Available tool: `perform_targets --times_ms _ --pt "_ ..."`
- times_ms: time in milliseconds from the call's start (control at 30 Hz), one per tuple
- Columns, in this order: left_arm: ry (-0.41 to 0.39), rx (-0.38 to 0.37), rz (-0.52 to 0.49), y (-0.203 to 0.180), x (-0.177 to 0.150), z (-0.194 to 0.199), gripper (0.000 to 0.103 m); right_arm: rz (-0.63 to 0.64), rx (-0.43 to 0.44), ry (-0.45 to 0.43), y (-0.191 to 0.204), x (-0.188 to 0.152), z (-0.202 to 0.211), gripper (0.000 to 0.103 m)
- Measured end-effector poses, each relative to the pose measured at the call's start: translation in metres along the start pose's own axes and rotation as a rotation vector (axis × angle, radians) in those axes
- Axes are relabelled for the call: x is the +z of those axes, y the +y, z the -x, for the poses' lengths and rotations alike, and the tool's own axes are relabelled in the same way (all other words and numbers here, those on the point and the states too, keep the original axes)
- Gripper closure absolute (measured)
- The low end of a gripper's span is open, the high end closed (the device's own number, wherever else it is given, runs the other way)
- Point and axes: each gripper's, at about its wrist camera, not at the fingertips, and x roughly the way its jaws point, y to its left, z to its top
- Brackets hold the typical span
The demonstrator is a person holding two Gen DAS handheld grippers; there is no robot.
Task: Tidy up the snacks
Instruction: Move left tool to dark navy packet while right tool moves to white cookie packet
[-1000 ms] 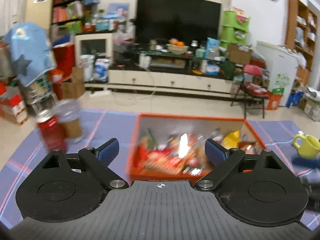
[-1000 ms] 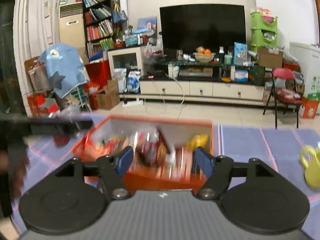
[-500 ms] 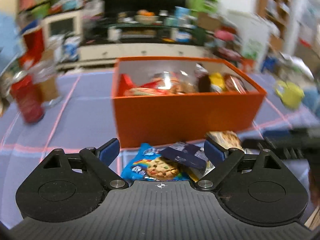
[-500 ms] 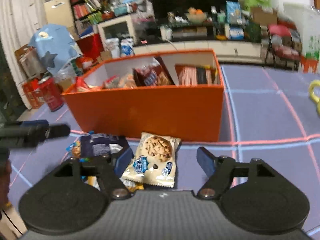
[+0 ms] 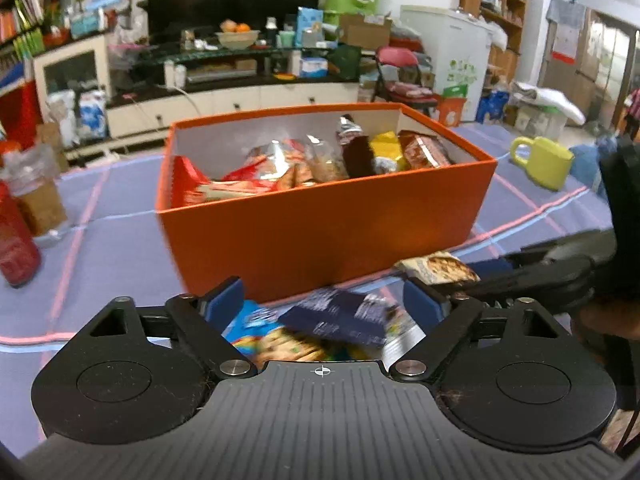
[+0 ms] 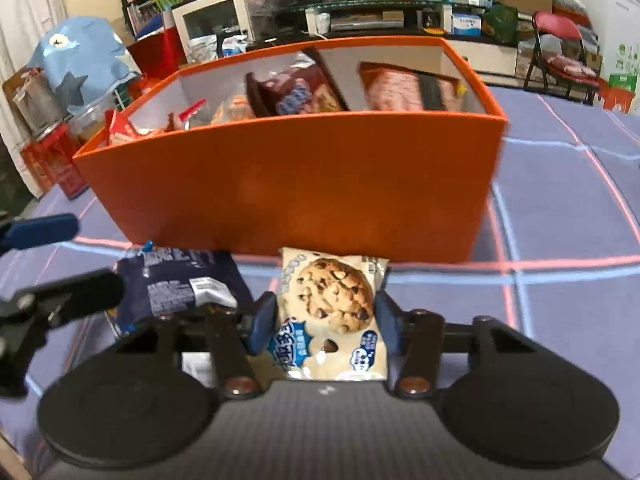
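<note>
2 blue-padded fingers of the left gripper (image 5: 322, 304) frame the left wrist view, their jaws closing with a dark navy packet (image 5: 340, 316) between them, not yet pressed by either pad. Under that packet lies a blue cookie packet (image 5: 256, 332), too blurred for its print to be read. Just behind stands the orange box (image 5: 320, 232), filled with wrapped snacks whose labels are too small to read. A beige cookie packet (image 5: 438, 268) lies at the box's near right corner, with the right gripper (image 5: 496, 270) reaching to it. A red can (image 5: 12, 244) stands on the purple tablecloth (image 5: 120, 248) at the left, a yellow-green mug (image 5: 546, 162) at the right.

1 packet fills the right wrist view: the beige cookie packet (image 6: 334, 312), printed with a chocolate-chip cookie and blue lettering I cannot make out. The right gripper (image 6: 326, 326) has its jaws closing, and the pads stand right at both edges of the packet; whether they press it I cannot tell. The dark navy packet (image 6: 180, 284), with a white label of unreadable small print, lies just left, touching the front wall of the orange box (image 6: 300, 184). The left gripper (image 6: 48, 256) enters from the left edge.
</note>
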Motion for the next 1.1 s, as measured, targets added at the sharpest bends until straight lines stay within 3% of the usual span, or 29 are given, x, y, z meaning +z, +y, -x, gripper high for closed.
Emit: perform_targets --times_ms 267,467,633,767,833,933,1100 --pt "0.066 -0.058 -0.051 -0.023 0.005 -0.031 0.048 0.015 -0.040 0.018 -0.052 -0.016 0.026 0.051" --pt "0.160 -0.041 -0.102 -0.041 0.001 -0.043 0.053 0.044 -0.025 0.022 -0.053 -0.016 0.025 0.043" --pt "0.160 -0.074 -0.187 -0.052 -0.017 -0.021 0.046 0.107 -0.040 0.019 -0.045 -0.018 0.023 0.036" --pt "0.138 -0.022 -0.122 -0.044 -0.015 -0.020 0.040 0.100 -0.039 0.019 -0.048 -0.016 0.021 0.036" --pt "0.106 -0.060 -0.107 -0.041 -0.012 -0.015 0.040 0.094 -0.041 0.017 -0.050 -0.017 0.022 0.036" --pt "0.071 -0.109 -0.203 -0.051 -0.015 -0.007 0.038 0.084 -0.034 0.020 -0.055 -0.017 0.024 0.036" --pt "0.074 -0.067 -0.271 -0.061 -0.016 -0.015 0.036 0.091 -0.051 0.006 -0.052 -0.017 0.020 0.036"
